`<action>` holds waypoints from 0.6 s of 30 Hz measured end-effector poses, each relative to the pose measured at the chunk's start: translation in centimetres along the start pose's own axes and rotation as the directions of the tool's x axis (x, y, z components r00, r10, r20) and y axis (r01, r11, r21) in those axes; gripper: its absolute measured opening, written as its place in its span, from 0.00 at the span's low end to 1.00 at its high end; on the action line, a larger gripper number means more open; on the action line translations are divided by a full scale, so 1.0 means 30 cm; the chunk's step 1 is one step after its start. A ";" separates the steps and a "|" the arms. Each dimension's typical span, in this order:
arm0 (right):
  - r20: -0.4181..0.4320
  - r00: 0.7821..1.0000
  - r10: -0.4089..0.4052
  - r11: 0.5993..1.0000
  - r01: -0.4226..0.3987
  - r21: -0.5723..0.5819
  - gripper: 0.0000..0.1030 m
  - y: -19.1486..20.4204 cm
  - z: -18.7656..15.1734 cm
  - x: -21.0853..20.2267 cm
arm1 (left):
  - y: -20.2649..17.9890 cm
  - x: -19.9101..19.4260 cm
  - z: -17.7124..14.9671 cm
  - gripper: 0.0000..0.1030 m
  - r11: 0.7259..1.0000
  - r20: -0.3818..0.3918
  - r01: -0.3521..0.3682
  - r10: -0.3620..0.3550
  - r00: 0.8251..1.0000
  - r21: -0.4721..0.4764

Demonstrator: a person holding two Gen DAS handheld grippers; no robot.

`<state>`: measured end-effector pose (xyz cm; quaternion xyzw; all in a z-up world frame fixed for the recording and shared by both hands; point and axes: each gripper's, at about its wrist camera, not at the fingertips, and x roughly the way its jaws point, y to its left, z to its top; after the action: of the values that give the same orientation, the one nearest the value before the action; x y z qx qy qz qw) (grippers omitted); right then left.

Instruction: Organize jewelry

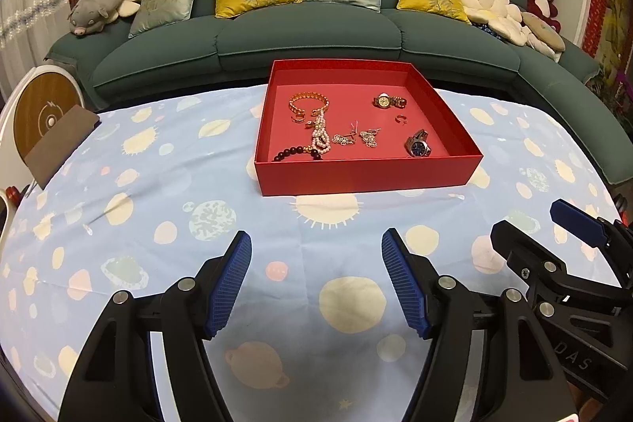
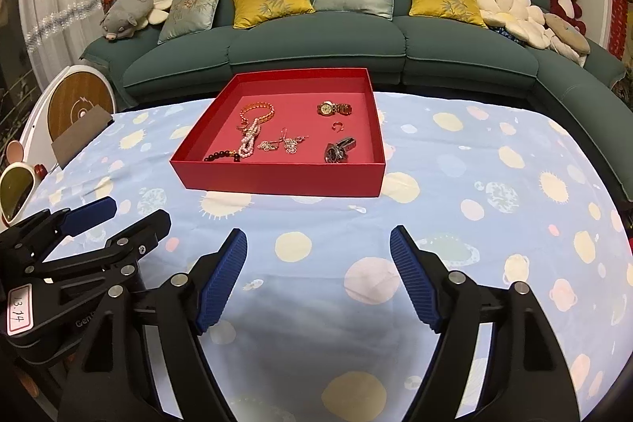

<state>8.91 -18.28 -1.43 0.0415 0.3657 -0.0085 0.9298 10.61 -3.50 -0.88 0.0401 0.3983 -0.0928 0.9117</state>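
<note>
A red tray [image 1: 368, 176] [image 2: 277, 178] stands on the far middle of the table. In it lie a gold bracelet [image 1: 307, 101] [image 2: 257, 110], a pearl strand [image 1: 320, 139] [image 2: 249, 141], dark beads [image 1: 294, 152] [image 2: 221, 156], two flower earrings [image 1: 356, 138] [image 2: 281, 144], a small ring [image 1: 401, 119] [image 2: 337, 125], a gold watch [image 1: 387, 101] [image 2: 333, 108] and a dark watch [image 1: 418, 144] [image 2: 338, 150]. My left gripper [image 1: 316, 248] is open and empty, well in front of the tray. My right gripper [image 2: 318, 244] is open and empty too.
The table wears a light blue cloth with planet prints [image 1: 158, 184] [image 2: 494, 184]. A brown card [image 1: 59, 145] and a round wooden-faced device [image 1: 43, 109] sit at the left edge. A green sofa with cushions [image 1: 308, 26] stands behind the table.
</note>
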 end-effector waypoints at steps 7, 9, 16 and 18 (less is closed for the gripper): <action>0.002 0.999 -0.047 0.999 0.047 0.026 0.80 -0.004 -0.002 0.014 | 0.007 0.029 0.000 0.64 0.998 -0.021 -0.051 0.051 0.999 -0.043; 0.008 0.998 -0.063 0.997 0.063 0.036 0.85 -0.006 0.000 0.013 | 0.014 0.032 0.004 0.64 0.997 -0.021 -0.050 0.048 0.999 -0.061; 0.022 0.997 -0.074 0.997 0.073 0.031 0.88 -0.003 0.007 0.011 | 0.014 0.032 0.007 0.68 0.995 -0.009 -0.089 0.088 0.996 -0.056; 0.022 0.997 -0.073 0.997 0.072 0.031 0.88 -0.002 0.006 0.011 | 0.013 0.030 0.007 0.68 0.994 -0.006 -0.092 0.092 0.996 -0.053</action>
<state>9.27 -18.35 -1.54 0.0421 0.3558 -0.0484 0.9324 11.45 -3.28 -1.40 0.0342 0.4000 -0.0400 0.9150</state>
